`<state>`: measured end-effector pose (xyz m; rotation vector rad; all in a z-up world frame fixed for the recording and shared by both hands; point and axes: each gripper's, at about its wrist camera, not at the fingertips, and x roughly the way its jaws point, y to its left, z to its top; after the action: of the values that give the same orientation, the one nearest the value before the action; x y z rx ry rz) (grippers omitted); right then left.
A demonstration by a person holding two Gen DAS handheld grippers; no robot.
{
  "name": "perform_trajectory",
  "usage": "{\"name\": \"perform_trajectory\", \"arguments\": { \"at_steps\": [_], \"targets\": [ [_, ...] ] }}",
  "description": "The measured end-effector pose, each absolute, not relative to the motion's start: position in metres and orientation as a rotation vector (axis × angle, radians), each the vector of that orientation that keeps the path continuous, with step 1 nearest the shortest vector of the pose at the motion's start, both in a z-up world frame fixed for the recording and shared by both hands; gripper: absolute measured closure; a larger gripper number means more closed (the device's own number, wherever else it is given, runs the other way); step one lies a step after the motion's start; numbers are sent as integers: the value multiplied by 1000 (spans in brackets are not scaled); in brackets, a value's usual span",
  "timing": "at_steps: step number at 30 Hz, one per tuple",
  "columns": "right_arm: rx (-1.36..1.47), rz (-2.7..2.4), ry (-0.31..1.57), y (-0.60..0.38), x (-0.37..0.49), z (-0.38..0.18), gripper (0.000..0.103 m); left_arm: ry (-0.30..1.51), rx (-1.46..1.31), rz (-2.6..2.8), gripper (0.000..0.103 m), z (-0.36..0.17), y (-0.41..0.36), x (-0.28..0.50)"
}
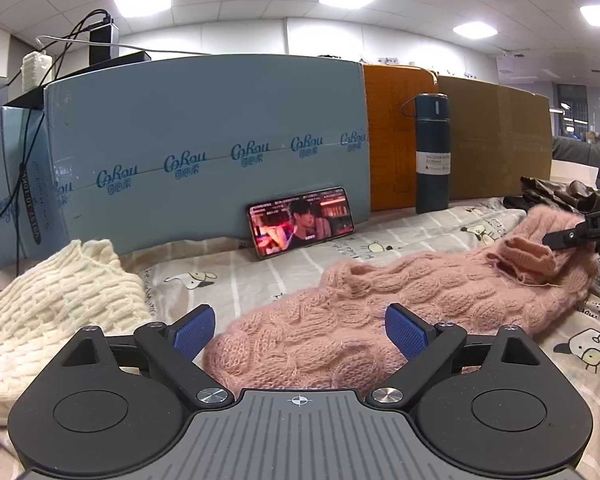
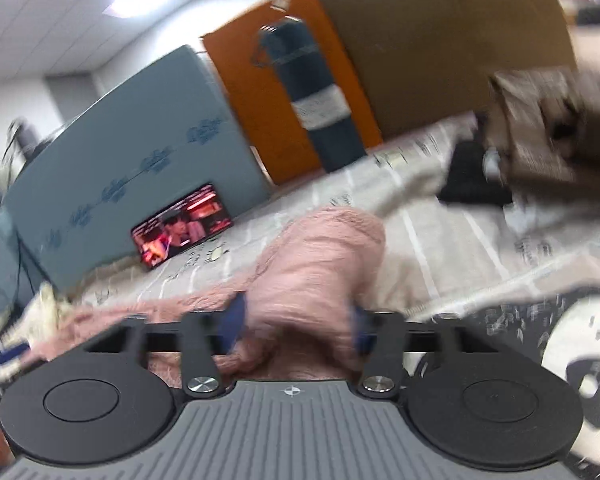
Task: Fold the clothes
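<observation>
A pink knitted sweater point(image 1: 380, 300) lies across the patterned bedsheet point(image 1: 260, 276). My left gripper point(image 1: 300, 330) is open, its blue pads on either side of the sweater's near end, not clamped. My right gripper point(image 2: 296, 322) is shut on a bunched part of the pink sweater point(image 2: 320, 264) and holds it lifted; the right wrist view is motion-blurred. The right gripper's finger point(image 1: 572, 236) shows in the left wrist view at the sweater's cuff on the far right.
A cream knitted garment point(image 1: 40, 312) lies at the left. A phone point(image 1: 300, 222) playing video leans on a blue box point(image 1: 204, 140). A dark flask point(image 1: 432, 152) stands before orange and brown boards. Dark and brown clothes point(image 1: 560, 194) lie at the far right.
</observation>
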<state>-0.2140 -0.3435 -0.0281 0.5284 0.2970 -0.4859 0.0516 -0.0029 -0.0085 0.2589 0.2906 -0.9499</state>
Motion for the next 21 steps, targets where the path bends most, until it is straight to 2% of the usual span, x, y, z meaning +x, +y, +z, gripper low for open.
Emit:
{"name": "perform_trajectory", "arguments": {
  "at_steps": [3, 8, 14, 21],
  "targets": [
    [418, -476, 242, -329, -219, -17, 79, 284, 251, -959, 9, -8, -1, 51],
    [343, -565, 206, -332, -235, -2, 83, 268, 235, -978, 9, -6, 2, 48],
    [202, -771, 289, -349, -236, 7, 83, 283, 268, -923, 9, -8, -3, 49],
    [-164, -691, 308, -285, -195, 19, 80, 376, 293, -829, 9, -15, -10, 63]
  ]
}}
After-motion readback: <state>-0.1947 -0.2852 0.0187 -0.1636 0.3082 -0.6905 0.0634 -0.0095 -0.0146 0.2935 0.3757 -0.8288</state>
